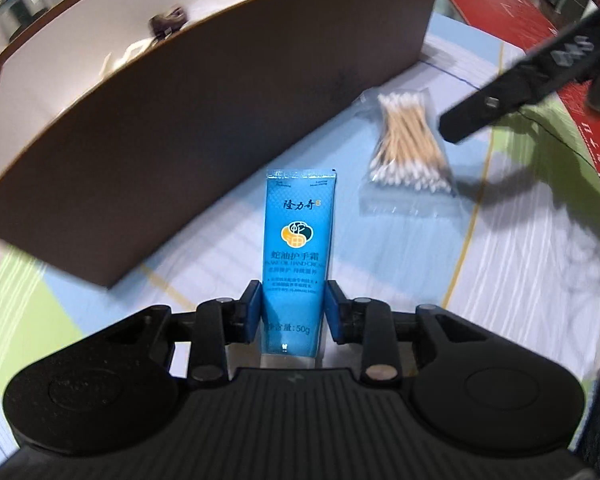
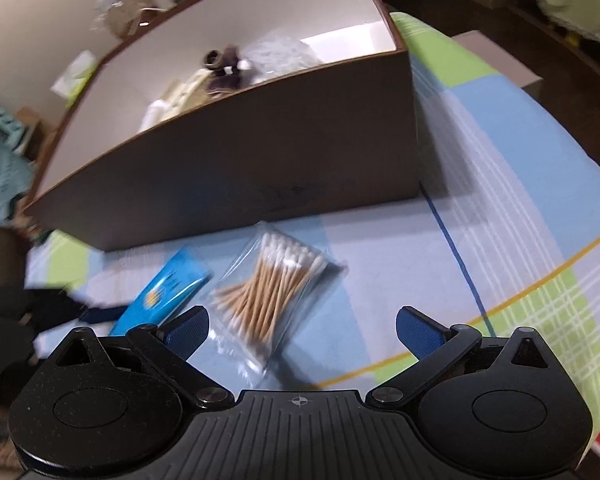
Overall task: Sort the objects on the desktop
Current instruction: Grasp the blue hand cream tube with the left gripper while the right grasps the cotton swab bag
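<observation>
A blue hand cream tube [image 1: 296, 240] lies lengthwise in front of the brown box [image 1: 204, 120], and my left gripper [image 1: 294, 304] is shut on its lower part, blue pads pressed to both sides. In the right wrist view the same tube [image 2: 168, 288] shows at the left, with the left gripper partly in view beside it. A clear bag of cotton swabs [image 2: 268, 284] lies on the cloth just ahead of my right gripper [image 2: 302, 332], which is open and hovers above it. The bag [image 1: 410, 140] also appears in the left wrist view, under the right gripper's dark finger [image 1: 496, 104].
The brown box [image 2: 260, 160] has white inner walls and holds several small items. It stands on a checked blue, green and white cloth [image 2: 500, 200]. A red surface [image 1: 520, 20] lies beyond the cloth at the right. Clutter sits past the box on the left.
</observation>
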A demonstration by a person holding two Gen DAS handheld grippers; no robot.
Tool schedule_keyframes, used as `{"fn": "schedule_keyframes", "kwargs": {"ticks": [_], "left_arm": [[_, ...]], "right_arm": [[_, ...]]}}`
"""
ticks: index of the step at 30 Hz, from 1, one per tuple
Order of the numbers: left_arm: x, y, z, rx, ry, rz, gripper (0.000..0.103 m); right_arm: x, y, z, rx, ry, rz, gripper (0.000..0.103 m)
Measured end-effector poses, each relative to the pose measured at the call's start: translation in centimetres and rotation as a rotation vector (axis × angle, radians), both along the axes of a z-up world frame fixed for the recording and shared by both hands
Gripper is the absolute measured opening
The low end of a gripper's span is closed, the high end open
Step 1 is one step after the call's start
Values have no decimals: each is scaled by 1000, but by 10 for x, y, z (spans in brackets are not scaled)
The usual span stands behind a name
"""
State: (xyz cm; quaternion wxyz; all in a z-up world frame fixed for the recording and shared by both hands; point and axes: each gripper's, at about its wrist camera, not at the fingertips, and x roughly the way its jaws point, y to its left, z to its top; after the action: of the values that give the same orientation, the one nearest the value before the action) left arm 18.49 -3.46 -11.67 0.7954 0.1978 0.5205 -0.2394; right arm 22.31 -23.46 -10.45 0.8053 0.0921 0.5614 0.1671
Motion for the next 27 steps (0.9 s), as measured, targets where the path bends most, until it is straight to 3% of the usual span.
{"fn": "schedule_keyframes", "kwargs": {"ticks": [5,6,7,11,13,16,22,26,27], "left_arm": [[-12,24,1,-16,9,99,28],[-14,29,1,-21,10,119,28],[-16,32,1,-25,11,133,28],[-21,40,1,-40,11,172,28],[-23,41,1,-42,9,184,28],[-25,39,1,-47,11,194,28],[-35,34,3,-64,33,200,29],[-36,32,2,-69,32,229,31],[-35,31,1,-73,32,237,34]], "right_arm": [[5,16,-7,-7,-16,-51,100],[6,19,-8,-6,-23,-58,85],[7,21,-10,-2,-26,-56,78],[8,33,-14,-31,-62,5,78],[5,38,-15,-31,-84,68,61],[1,39,-16,-40,-104,186,45],[-7,32,-17,-96,-115,425,44],[-7,32,-14,-79,-125,382,44],[-7,33,-13,-71,-128,367,53]]}}
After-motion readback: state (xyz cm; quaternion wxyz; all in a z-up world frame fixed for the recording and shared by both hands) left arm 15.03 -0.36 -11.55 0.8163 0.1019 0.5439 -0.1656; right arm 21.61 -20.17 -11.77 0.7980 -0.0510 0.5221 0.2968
